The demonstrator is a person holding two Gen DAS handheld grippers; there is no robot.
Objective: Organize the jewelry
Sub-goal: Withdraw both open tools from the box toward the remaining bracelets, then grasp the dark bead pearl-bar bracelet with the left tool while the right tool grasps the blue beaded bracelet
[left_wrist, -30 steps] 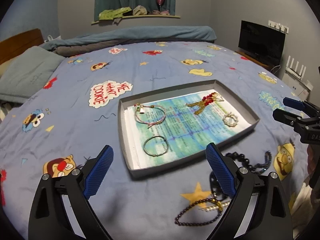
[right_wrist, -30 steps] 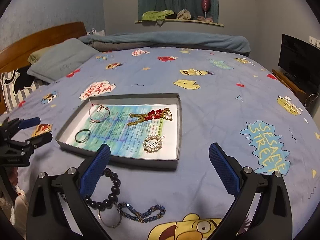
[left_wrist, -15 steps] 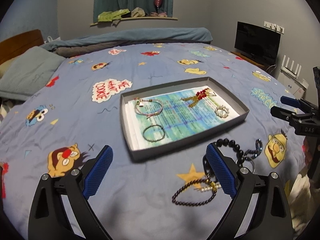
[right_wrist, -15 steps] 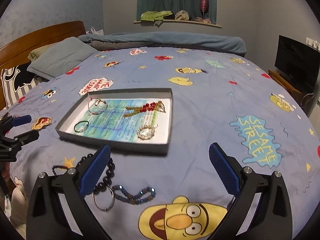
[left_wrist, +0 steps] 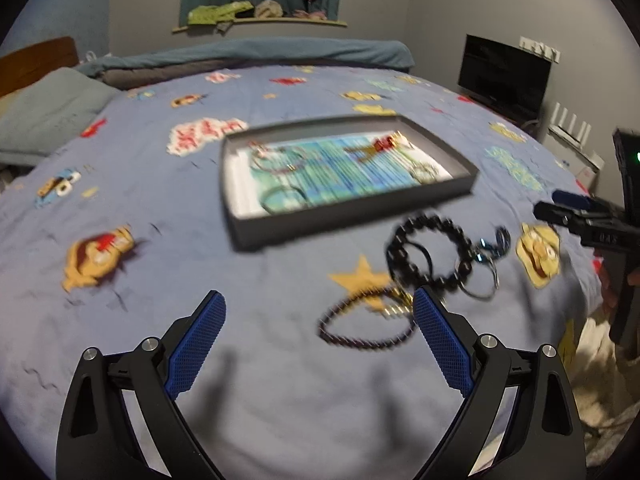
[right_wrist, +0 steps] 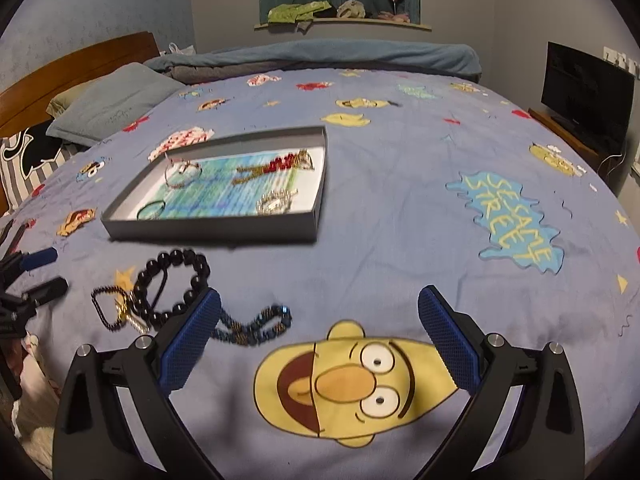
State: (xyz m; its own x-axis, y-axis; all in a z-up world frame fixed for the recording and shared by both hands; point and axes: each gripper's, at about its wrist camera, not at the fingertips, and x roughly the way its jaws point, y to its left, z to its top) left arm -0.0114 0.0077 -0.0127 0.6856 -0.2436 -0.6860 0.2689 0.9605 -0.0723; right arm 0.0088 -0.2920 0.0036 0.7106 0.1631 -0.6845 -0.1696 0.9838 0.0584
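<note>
While both tools gape empty over the bed (right_wrist: 400, 208) | left tool (left_wrist: 316, 332), right tool (right_wrist: 320, 328) | gray tray (right_wrist: 208, 228) long axis runs left-right, holds four pieces | black bead bracelet (right_wrist: 176, 280), thin dark strand (right_wrist: 105, 300), blue strand (right_wrist: 256, 326) heaped just before it.

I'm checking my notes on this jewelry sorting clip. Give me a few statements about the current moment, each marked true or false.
1. The left tool is open and holds nothing. True.
2. The large black bead bracelet lies inside the gray tray. False: it lies on the bedspread, in front of the tray.
3. The red and gold piece lies inside the tray. True.
4. The right tool is shut on the blue bead strand. False: it is open and empty; the strand lies on the bedspread.
5. The tray holds no jewelry. False: several pieces lie in it.
</note>
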